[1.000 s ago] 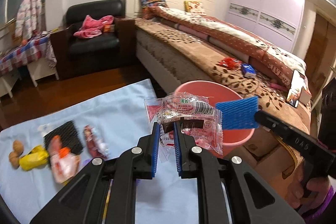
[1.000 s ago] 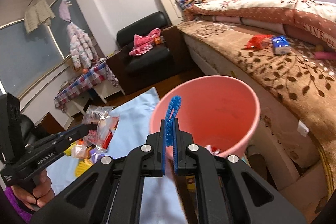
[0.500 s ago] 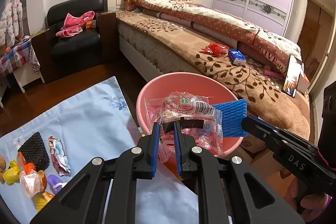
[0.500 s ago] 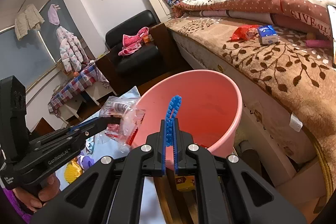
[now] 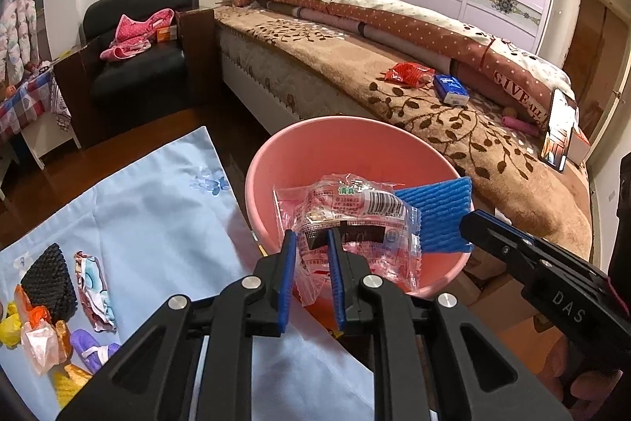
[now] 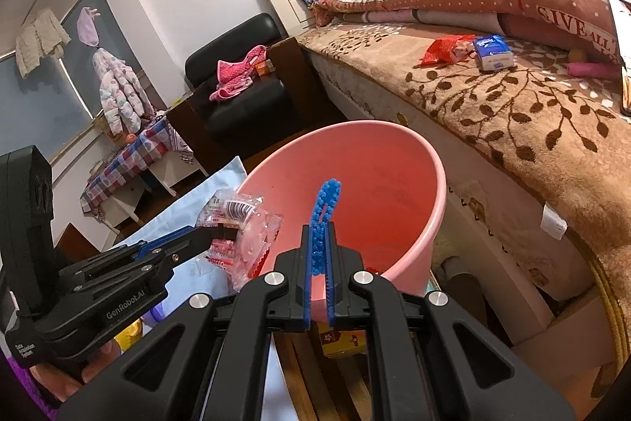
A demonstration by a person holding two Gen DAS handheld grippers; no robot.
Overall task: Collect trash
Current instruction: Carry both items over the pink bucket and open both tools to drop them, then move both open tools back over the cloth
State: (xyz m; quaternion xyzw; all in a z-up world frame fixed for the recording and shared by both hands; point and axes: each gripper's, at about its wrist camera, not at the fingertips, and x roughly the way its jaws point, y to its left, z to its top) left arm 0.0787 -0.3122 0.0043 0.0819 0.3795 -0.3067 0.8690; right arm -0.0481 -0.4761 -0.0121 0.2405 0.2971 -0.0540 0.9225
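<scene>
A pink plastic bin (image 5: 347,123) stands on the floor between a blue cloth and the bed. My left gripper (image 5: 310,243) hangs over the bin's near rim with a clear printed snack wrapper (image 5: 355,208) between its blue pads; its jaws are opening. My right gripper (image 6: 319,235) is shut on a blue foam net (image 6: 325,200), edge-on in its own view and flat (image 5: 437,216) in the left wrist view, held over the bin's (image 6: 394,184) opening. The left gripper (image 6: 209,233) and its wrapper (image 6: 244,227) sit just left of the foam net.
The light blue cloth (image 5: 138,223) carries several pieces of trash, among them a black foam net (image 5: 49,275) and crumpled wrappers. The bed (image 5: 453,145) to the right holds a red packet (image 5: 410,72), a blue tissue pack (image 5: 451,89) and a phone (image 5: 558,129). A black armchair (image 5: 138,38) stands behind.
Both grippers have moved forward and down toward the pink bin, which now sits larger and directly under the wrapper and the foam net. Both items stay between their pads.
</scene>
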